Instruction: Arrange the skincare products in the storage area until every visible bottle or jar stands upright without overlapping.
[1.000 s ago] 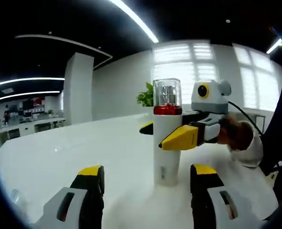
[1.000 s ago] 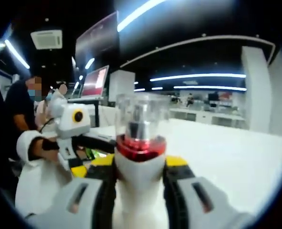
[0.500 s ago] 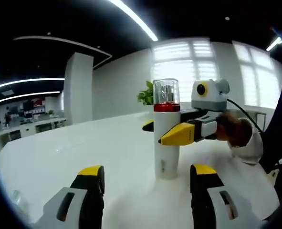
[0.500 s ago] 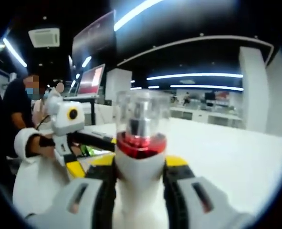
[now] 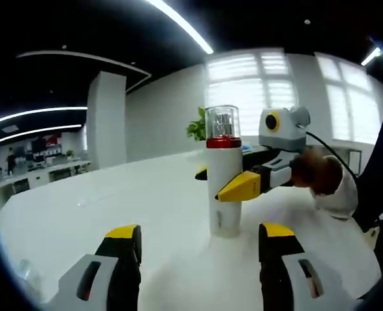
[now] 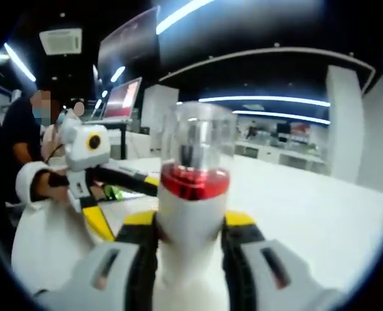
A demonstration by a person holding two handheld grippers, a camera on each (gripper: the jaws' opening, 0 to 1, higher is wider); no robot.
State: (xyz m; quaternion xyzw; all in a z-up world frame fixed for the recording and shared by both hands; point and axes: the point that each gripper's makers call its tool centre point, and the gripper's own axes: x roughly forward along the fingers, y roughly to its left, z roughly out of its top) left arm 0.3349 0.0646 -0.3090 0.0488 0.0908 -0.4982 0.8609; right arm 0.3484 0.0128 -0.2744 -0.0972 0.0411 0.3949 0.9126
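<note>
My right hand-held gripper [image 6: 190, 256] grips the upright bottle [image 5: 223, 178] at frame centre on the desk [image 5: 113, 207], left hand-held gripper [image 5: 197, 259] released; a jerky release could topple it.

The bottle [image 5: 223, 188] has a matt white plastic body, a glossy red collar and a clear cap; the bench [image 5: 100, 214] is smooth white.

One tall white cylindrical bottle with a red collar and a clear plastic cap [image 5: 223, 175] stands upright on the white table [image 5: 100, 214], away from its edges. One green potted plant [image 5: 197, 128] sits at the table's far edge. Two grey grippers with yellow-tipped jaws are present: the left gripper [image 5: 197, 272] and the right gripper [image 6: 190, 259].
</note>
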